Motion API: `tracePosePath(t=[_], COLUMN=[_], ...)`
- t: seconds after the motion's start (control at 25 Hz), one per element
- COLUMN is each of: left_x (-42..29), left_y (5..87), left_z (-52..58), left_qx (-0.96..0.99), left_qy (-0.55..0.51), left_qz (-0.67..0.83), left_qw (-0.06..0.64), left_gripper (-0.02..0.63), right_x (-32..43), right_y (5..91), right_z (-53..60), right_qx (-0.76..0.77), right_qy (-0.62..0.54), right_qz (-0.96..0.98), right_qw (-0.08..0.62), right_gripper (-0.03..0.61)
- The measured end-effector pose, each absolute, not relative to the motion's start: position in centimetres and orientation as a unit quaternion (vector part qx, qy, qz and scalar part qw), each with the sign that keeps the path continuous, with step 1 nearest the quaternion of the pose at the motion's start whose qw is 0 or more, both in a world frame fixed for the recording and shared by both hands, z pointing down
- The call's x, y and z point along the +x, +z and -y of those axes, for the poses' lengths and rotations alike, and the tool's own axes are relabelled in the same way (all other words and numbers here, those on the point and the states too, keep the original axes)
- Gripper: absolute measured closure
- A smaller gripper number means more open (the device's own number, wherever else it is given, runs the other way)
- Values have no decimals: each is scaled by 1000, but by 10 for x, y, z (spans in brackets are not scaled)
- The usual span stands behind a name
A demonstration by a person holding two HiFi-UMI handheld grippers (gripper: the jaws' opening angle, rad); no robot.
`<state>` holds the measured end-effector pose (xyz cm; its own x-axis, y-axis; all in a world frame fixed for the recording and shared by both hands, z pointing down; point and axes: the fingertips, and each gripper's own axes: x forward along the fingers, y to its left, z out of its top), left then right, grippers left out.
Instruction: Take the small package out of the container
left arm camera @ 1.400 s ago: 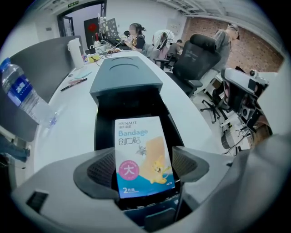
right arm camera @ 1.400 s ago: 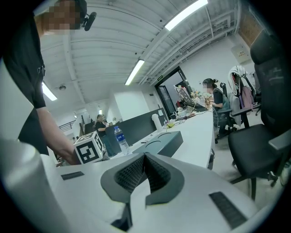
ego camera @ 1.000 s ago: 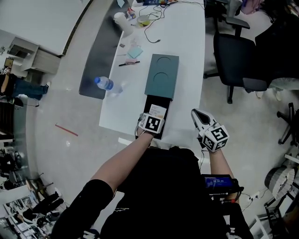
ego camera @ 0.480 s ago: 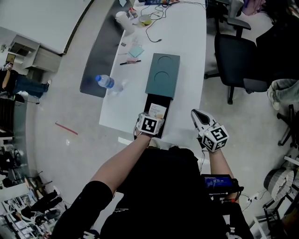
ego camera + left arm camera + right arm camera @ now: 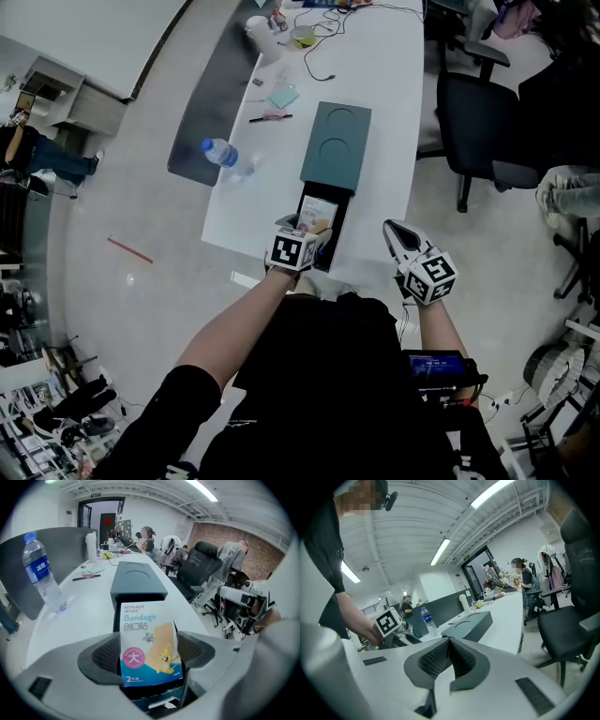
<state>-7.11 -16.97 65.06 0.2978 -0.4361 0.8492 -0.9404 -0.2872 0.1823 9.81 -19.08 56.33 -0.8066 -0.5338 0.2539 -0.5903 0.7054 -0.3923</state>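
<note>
A dark teal container [image 5: 335,148] lies on the white table [image 5: 267,202], its black drawer [image 5: 335,246] pulled out toward me. My left gripper [image 5: 309,234] is shut on the small package [image 5: 316,214], a bandage pack held upright just above the open drawer. In the left gripper view the package [image 5: 147,641] stands between the two pads [image 5: 105,656], with the container [image 5: 138,576] behind it. My right gripper [image 5: 397,236] hangs off the table's right front corner, shut and empty; its pads [image 5: 436,658] meet in the right gripper view.
A water bottle [image 5: 223,155] lies at the table's left edge. A pen [image 5: 270,118], sticky notes [image 5: 284,97], a white cup [image 5: 258,33] and cables [image 5: 323,52] sit further back. A black office chair [image 5: 478,122] stands right of the table.
The left gripper has drawn back and up a little with the package, which now stands higher over the drawer. The right gripper has stayed put.
</note>
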Motion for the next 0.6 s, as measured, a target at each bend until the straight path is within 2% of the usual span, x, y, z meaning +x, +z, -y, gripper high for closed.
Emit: tracePosePath(t=[0.6], left_x=[-104], left_y=[592], left_z=[167], left_qx=[795], left_qy=[223], left_qz=[463], left_qw=[322], left_gripper=[236], right_x=[68], right_y=[535], right_z=[172], right_qx=[339], right_qy=[202], right_qz=[916], right_qw=[77], right_gripper=[552])
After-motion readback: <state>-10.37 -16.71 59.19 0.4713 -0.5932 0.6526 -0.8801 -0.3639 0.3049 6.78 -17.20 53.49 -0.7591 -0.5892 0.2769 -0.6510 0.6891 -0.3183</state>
